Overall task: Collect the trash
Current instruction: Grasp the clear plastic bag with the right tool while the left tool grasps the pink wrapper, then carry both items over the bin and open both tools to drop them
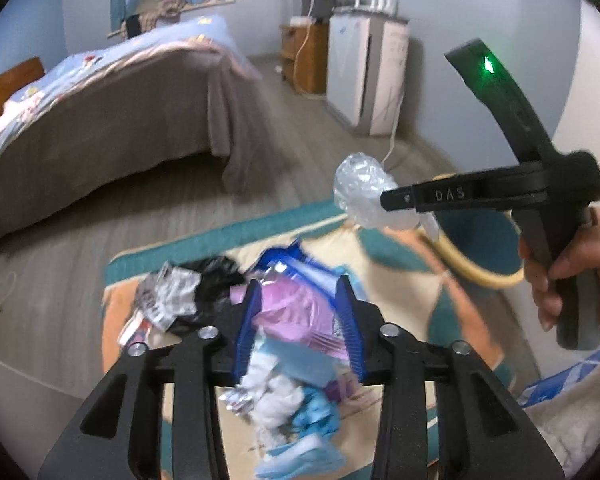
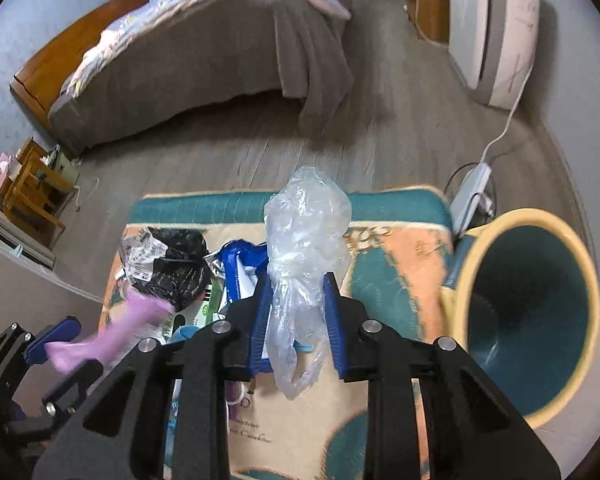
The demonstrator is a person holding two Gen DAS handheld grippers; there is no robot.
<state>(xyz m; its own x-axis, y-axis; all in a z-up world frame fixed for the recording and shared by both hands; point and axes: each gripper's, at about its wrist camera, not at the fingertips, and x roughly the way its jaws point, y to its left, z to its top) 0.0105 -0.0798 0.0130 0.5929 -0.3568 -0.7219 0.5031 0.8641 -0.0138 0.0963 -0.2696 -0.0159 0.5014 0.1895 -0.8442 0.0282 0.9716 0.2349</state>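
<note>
Right gripper [image 2: 296, 300] pinches a clear plastic bag [image 2: 306, 240] beside the seemingly empty bin [image 2: 532, 312]; left gripper [image 1: 300, 300] clamps a pink wrapper [image 1: 296, 312] over the trash pile [image 1: 204, 296].

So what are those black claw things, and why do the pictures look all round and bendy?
They are grabbing tools, not a robot. A person holds one in each hand, and you can see the hand on a handle. Each tool carries a wide-eyed camera looking along its two blue fingers, which bends the picture. One picture comes from the left tool, the other from the right.

The right claw is pinching a crumpled clear plastic bag. The left claw has a pink wrapper between its fingers; the right view shows the wrapper lifted in it.

On the patterned rug lies a pile of rubbish: a black bag, a blue packet and crumpled paper. Beside it stands a teal bin with a yellow rim, open.
</note>
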